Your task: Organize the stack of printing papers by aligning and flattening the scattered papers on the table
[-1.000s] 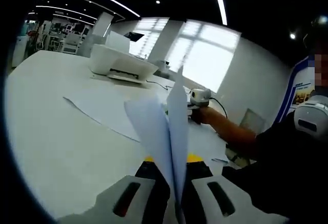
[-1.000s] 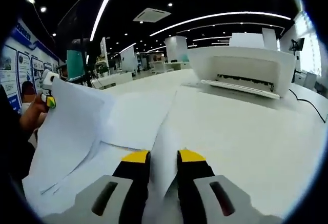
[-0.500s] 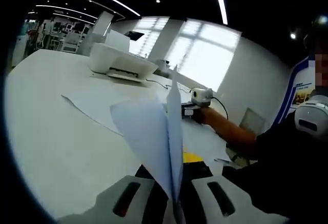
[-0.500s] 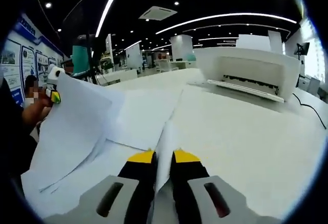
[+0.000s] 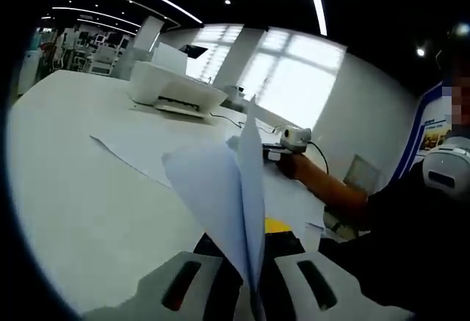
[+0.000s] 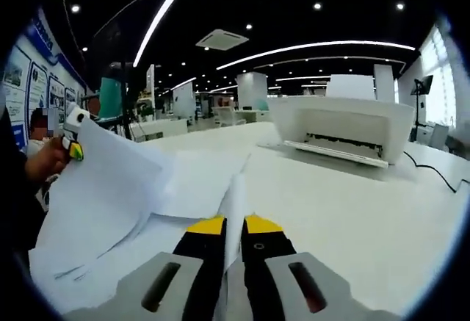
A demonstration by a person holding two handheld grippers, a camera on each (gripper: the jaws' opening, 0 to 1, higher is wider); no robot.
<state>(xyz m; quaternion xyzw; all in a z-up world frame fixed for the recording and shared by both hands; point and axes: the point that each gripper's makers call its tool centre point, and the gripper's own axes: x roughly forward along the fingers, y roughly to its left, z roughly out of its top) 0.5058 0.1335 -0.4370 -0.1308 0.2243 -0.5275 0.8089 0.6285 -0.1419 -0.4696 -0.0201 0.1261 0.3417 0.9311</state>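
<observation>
White printing papers (image 5: 224, 189) stand up edge-on between the jaws of my left gripper (image 5: 248, 242), which is shut on them; their upper parts fan toward the camera. More sheets (image 5: 158, 156) lie spread on the white table (image 5: 66, 181). In the right gripper view my right gripper (image 6: 233, 225) is shut on the edge of the same papers (image 6: 233, 197), which rise thinly between its yellow-tipped jaws. At the left of that view the left gripper (image 6: 73, 141) holds up the far end of the bent sheets (image 6: 103, 196). The right gripper (image 5: 283, 148) appears beyond the papers in the left gripper view.
A white printer (image 6: 345, 126) stands on the table behind the papers, also seen as the printer (image 5: 172, 89) in the left gripper view, with a black cable (image 6: 437, 178) trailing from it. The person's hand and forearm (image 5: 327, 189) reach in from the right. Bright windows lie behind.
The right gripper's jaws have closed tighter on the paper edge, and its view has tipped up slightly. The left gripper still holds its sheets upright, barely moved.
</observation>
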